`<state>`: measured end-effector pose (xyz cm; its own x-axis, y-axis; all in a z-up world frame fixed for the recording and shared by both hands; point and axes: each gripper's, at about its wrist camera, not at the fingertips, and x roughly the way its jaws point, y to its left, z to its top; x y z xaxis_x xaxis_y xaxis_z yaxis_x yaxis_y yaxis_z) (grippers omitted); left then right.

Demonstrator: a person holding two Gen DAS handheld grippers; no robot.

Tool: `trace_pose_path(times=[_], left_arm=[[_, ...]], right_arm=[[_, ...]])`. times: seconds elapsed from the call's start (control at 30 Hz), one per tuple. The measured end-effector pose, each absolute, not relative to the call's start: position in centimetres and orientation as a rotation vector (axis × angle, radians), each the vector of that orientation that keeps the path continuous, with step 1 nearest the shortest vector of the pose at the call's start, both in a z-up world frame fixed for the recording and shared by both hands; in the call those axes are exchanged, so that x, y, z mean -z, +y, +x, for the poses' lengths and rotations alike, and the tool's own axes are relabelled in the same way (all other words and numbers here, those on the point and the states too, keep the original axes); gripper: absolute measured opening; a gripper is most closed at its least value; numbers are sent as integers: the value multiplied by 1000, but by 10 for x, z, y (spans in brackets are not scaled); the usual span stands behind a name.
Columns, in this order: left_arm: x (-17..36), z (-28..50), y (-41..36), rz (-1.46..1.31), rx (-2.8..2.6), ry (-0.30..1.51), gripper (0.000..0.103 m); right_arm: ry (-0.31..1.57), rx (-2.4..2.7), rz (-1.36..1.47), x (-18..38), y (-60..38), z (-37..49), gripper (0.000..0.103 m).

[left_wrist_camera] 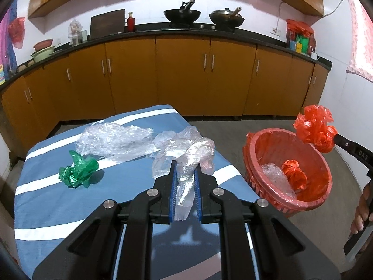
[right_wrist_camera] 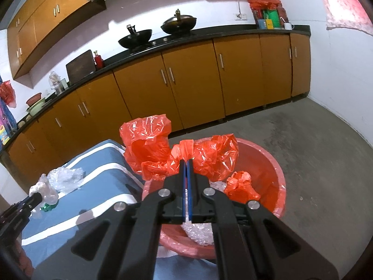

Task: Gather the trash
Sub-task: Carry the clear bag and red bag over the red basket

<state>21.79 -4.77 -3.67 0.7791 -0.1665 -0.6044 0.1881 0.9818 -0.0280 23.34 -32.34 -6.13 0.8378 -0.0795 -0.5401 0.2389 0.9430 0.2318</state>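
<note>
1. The red bin (left_wrist_camera: 268,154), lined with red plastic, stands on the floor just beside the desk (left_wrist_camera: 58,210), which is covered in a blue cloth with white stripes.
2. The left hand-held gripper (left_wrist_camera: 185,170) is clamped on a crumpled clear plastic bag (left_wrist_camera: 186,149) over the desk, well left of the bin.
3. The right hand-held gripper (right_wrist_camera: 186,163) is pinched tight on a crumpled red plastic bag (right_wrist_camera: 160,154), above the bin's rim.
4. Only the left wrist view shows the green plastic wad (left_wrist_camera: 78,170) in full, on the desk left of the bin, with a sheet of bubble wrap (left_wrist_camera: 116,140) behind it; the right wrist view catches just a sliver of green.
5. The right wrist view looks into the bin from above: a smaller red plastic wad (right_wrist_camera: 241,185) and clear bubble wrap (right_wrist_camera: 200,233) lie inside.
6. The left wrist view alone shows the person's fingers (left_wrist_camera: 361,210) on the right gripper's handle, right of the bin.
</note>
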Motion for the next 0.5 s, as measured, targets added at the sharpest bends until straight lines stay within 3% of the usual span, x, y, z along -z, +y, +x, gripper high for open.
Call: trace_pose_path(times=[0.5], left_arm=[[48, 233, -89, 19, 276, 684, 13]], right_arm=[[564, 225, 319, 74, -352, 234, 3]])
